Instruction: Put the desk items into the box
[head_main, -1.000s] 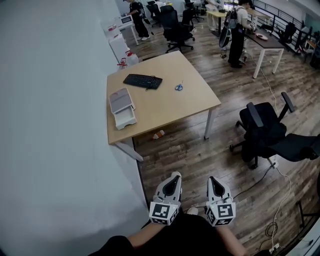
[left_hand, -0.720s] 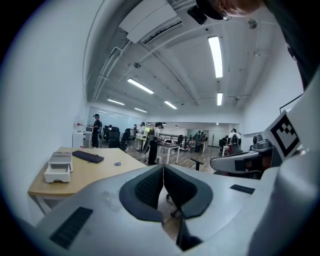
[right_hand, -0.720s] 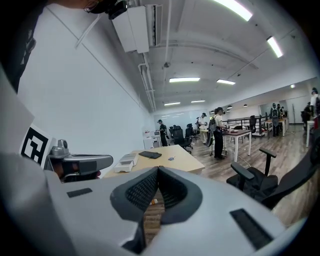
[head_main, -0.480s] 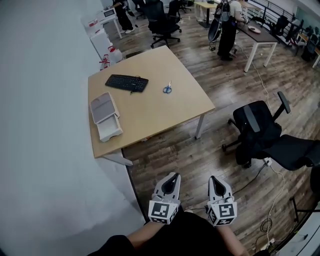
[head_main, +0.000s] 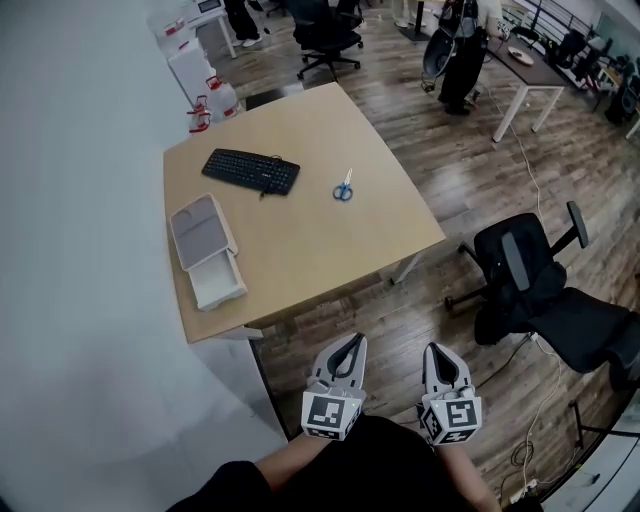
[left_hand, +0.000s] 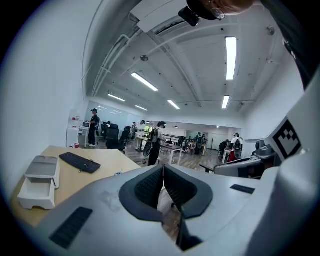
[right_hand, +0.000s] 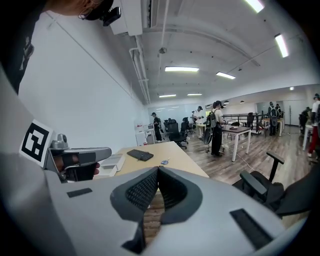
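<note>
Hovering over plank floor (head_main: 455, 190) short of the desk's (head_main: 300, 235) near edge, left claw (head_main: 352, 341) and right claw (head_main: 436, 349) stay out of contact with it, both pinched closed and empty; keyboard (head_main: 251, 171), scissors (head_main: 343, 190) and apparently a white box (head_main: 207, 252) lie atop.

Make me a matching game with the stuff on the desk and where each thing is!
Things:
1. black computer keyboard
2. small blue-handled scissors
3. white plastic box with grey lid
4. black swivel office chair

Places:
A. on the wooden floor, right of the light wooden desk
B. desk's near left part, by the white wall
C. desk's far left part
D. desk, right of the keyboard

Pairs: 1-C, 2-D, 3-B, 4-A.
</note>
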